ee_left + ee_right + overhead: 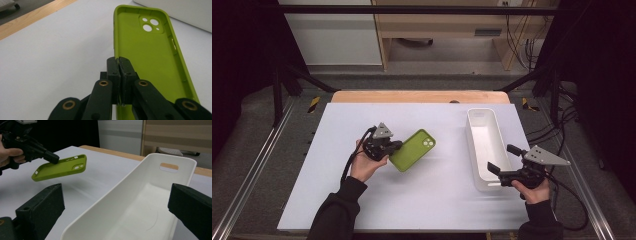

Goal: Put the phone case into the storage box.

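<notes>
Pinched by its long edge between the closed jaws of the left gripper (396, 145), the green phone case (413, 149) is held clear of the white bench (422, 200), as seen from the right gripper view. Its hollow inside is shown in the left gripper view. The right gripper (501, 159), jaws spread, is held level around the near end of the white tray (484, 131).

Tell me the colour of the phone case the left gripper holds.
The phone case is lime green, clearest in the left gripper view.
</notes>
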`<state>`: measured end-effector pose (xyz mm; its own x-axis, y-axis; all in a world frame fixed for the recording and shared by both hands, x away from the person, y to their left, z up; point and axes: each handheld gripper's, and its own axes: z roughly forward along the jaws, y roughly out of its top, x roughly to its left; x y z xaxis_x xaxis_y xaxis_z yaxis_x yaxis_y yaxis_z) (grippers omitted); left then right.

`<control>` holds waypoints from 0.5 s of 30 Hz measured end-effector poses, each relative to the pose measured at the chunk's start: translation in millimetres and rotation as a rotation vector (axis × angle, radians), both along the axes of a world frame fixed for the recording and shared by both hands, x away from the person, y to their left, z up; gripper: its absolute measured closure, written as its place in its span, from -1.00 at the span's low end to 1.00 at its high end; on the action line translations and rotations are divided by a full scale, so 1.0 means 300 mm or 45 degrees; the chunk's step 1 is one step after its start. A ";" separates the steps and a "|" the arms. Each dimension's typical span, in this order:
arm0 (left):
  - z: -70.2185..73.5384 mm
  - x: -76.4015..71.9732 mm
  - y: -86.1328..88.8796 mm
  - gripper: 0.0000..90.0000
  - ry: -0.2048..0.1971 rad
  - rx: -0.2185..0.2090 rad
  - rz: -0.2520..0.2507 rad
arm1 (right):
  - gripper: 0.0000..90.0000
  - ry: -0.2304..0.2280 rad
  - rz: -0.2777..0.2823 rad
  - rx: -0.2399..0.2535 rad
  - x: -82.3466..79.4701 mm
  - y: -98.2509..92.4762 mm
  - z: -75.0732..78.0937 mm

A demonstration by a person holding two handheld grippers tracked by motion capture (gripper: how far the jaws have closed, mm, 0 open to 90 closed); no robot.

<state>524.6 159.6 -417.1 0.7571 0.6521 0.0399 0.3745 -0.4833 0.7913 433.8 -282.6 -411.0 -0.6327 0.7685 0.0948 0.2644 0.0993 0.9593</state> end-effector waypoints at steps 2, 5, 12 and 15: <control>0.007 -0.021 0.012 0.95 -0.022 0.001 0.001 | -0.97 -0.006 0.003 -0.005 0.001 0.002 0.000; 0.012 -0.039 0.027 0.95 -0.035 0.000 0.008 | -0.97 -0.004 0.004 -0.007 0.001 0.005 0.001; 0.010 -0.078 0.051 0.95 -0.057 0.002 0.011 | -0.97 -0.001 0.012 -0.014 0.000 0.013 0.004; 0.011 -0.102 0.063 0.95 -0.071 -0.015 0.010 | -0.97 0.003 0.022 -0.019 -0.001 0.022 0.007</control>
<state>493.9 178.5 -413.9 0.7488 0.6586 0.0738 0.3336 -0.4709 0.8167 433.4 -276.1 -409.0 -0.6457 0.7588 0.0850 0.2644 0.1178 0.9572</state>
